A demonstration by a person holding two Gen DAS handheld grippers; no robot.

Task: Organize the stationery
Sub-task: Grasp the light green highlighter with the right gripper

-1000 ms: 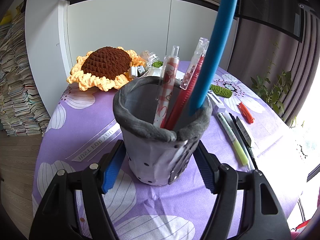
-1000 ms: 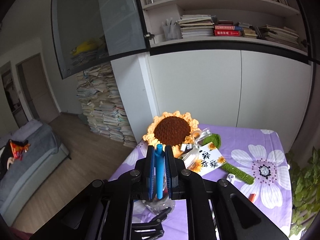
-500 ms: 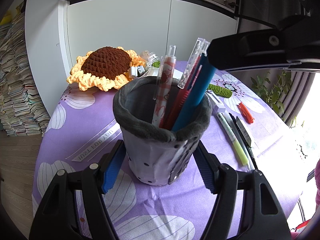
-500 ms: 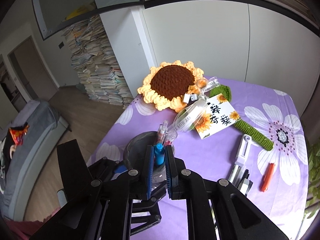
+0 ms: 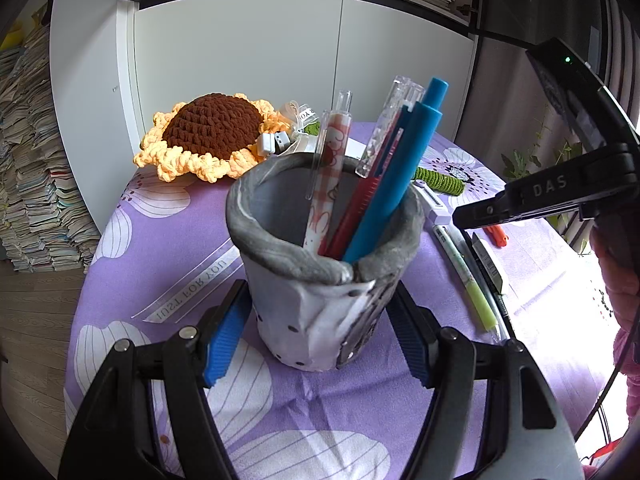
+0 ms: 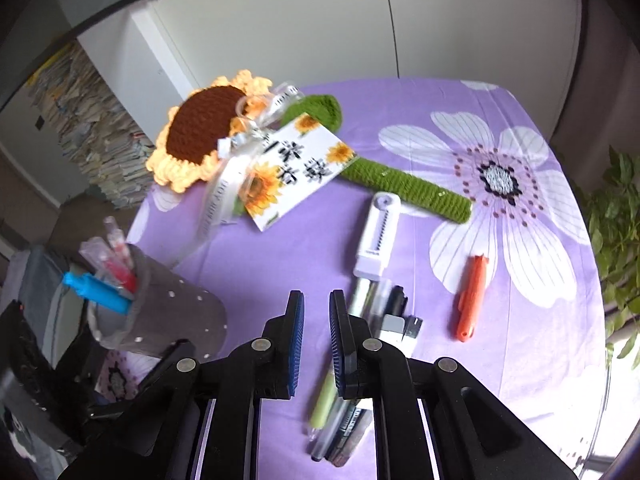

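Stationery: your left gripper [image 5: 316, 336] clamps the grey felt pen pot [image 5: 320, 264] near the purple flowered tablecloth's [image 6: 500, 100] left edge, blue pen [image 5: 396, 184] inside. Your right gripper [image 6: 316, 340], nearly closed and empty, hovers over loose pens [image 6: 352, 360]; next, probably, widen and pick one.

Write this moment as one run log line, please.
left gripper: shut on pen holder | right gripper: empty, above loose pens | blue pen: in holder
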